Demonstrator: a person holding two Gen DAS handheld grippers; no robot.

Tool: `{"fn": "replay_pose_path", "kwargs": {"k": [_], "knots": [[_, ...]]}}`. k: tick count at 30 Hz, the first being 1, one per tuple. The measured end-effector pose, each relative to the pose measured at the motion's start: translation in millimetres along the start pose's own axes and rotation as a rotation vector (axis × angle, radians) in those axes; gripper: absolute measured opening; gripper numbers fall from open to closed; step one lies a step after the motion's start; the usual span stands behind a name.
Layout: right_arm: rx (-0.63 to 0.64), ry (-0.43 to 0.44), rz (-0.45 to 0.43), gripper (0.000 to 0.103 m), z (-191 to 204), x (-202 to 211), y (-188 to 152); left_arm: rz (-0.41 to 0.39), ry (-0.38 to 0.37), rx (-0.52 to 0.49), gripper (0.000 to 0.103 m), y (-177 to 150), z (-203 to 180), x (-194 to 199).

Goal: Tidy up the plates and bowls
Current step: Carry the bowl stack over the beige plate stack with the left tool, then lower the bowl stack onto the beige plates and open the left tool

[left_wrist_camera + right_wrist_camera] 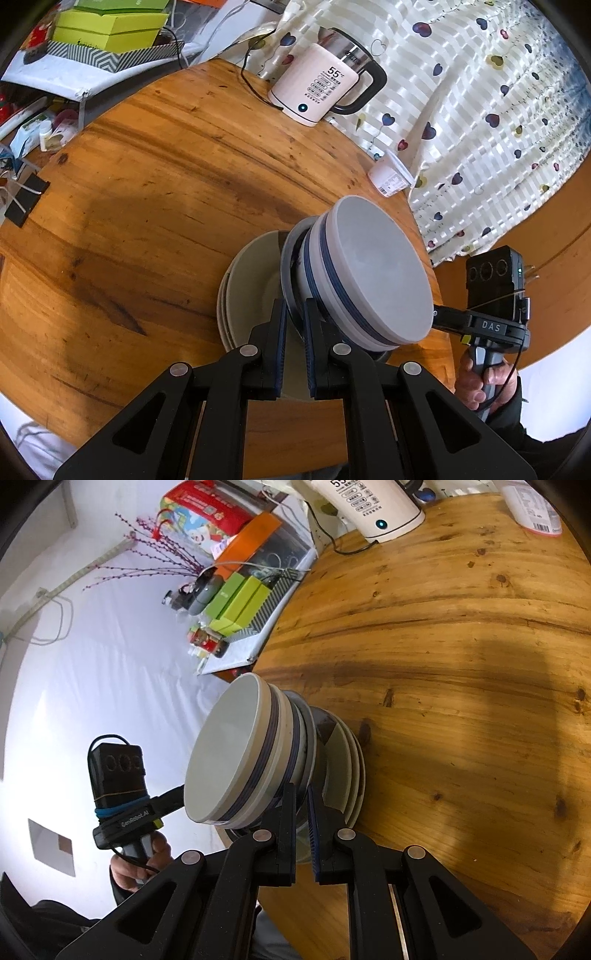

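Observation:
A stack of white bowls with blue bands point(369, 273) sits on a stack of plates point(251, 288) at the near edge of the round wooden table point(147, 184). My left gripper point(295, 314) is shut on the rim of the dark lowest bowl. My right gripper point(301, 797) is shut on the same bowl's rim from the opposite side. The bowl stack point(236, 753) and plates point(347, 760) also show in the right wrist view. The right gripper's body point(495, 317) shows beyond the bowls in the left wrist view.
An electric kettle point(325, 85) with a black cord stands at the table's far edge. A small white cup point(391, 177) lies beside a heart-patterned cloth point(480, 110). Green boxes point(110, 26) and clutter sit on a shelf beyond the table.

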State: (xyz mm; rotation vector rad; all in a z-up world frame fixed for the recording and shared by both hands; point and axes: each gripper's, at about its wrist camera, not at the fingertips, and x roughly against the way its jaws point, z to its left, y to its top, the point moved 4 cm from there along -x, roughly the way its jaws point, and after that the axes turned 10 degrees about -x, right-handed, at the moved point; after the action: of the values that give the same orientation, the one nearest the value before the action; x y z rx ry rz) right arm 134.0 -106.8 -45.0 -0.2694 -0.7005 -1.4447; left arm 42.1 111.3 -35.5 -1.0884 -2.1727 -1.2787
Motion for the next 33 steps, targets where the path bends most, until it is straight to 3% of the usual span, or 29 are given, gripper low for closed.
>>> {"fn": "replay_pose_path", "kwargs": {"k": [33], "knots": [[-0.025,-0.007,0.015,0.009,-1.4,-11.4,-0.2,-0.016,0.003,0.030,0.008,-4.1,5.9,2.2]]}}
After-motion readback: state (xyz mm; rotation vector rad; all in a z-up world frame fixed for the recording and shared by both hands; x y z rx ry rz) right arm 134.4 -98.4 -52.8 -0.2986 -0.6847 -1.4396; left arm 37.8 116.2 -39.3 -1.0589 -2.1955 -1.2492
